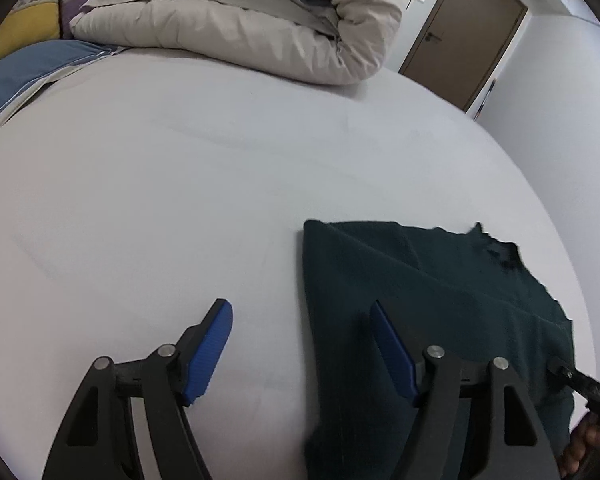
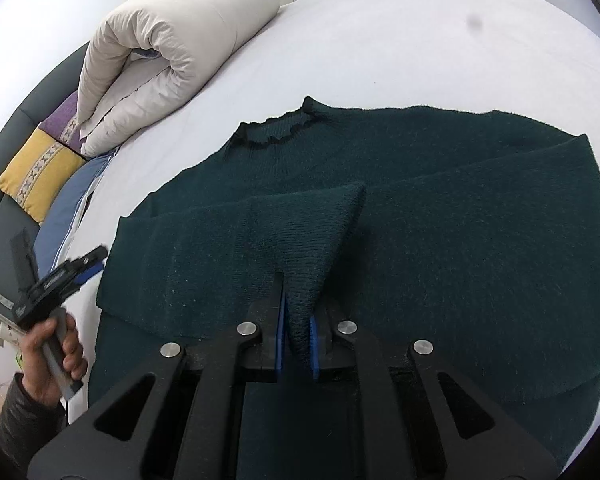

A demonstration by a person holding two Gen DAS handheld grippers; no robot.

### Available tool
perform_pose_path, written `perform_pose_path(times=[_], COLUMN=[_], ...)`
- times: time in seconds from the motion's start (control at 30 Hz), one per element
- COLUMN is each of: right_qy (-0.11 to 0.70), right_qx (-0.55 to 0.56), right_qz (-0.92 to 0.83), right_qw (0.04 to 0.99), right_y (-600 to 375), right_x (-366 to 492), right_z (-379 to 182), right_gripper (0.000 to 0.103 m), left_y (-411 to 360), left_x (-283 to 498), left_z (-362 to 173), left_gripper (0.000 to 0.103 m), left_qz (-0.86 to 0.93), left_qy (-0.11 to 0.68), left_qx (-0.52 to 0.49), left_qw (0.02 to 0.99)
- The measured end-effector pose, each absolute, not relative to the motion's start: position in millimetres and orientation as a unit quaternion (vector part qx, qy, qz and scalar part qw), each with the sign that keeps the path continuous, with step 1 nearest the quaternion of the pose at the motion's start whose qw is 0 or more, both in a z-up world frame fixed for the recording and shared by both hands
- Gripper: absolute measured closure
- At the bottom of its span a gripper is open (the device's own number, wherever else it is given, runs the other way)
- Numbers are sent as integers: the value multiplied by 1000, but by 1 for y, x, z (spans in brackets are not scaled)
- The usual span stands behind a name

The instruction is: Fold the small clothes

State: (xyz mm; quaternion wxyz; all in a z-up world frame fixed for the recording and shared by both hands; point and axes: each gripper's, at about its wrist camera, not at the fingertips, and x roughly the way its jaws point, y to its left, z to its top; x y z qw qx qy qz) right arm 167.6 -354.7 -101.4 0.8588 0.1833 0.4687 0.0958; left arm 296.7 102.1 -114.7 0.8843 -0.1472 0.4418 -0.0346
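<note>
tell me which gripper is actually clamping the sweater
The right gripper: it is shut on a pinched fold of the dark green sweater. The left gripper is open, its pads apart, with nothing between them.

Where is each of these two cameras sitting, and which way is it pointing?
Left wrist view: on the left gripper, looking down over the bed sheet; its open blue pads show.
Right wrist view: on the right gripper, clamped on a sweater fold; a hand holds the other gripper.
Shared: sweater, rolled duvet, sheet.
</note>
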Motion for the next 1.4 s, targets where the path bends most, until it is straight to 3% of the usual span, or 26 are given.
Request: perform_pose_path(times=[0.13,0.23,0.33,0.57,0.97,1.23,1.4], right_qy=[466,470,467,457,465,441,464], right_qx=[184,168,171,225,215,277,211], right_qz=[99,93,87,90,84,83,62], right_qw=[860,862,863,856,855,849,858], right_y=[-356,-353,-355,-371,-375,-385,-373], right_x=[163,162,160,159,164,147,148], right_z=[-104,-109,-112,-123,-123,-105,-117], right_gripper=[93,93,95,98,98,84,89], left_y=[93,82,81,84,81,77,58], left_x=[316,325,327,320,319,270,264], left_z=[-117,-122,-127,-134,-133,-101,-130], left_gripper=[36,50,52,56,57,62,62], left_qz=[-30,-22,-23,-34,-32,-40,-36], left_qy=[443,450,446,434,432,402,439], left_qx=[-123,-78,-68,-55,-43,-49,10], left_qw=[888,889,892,899,900,913,898])
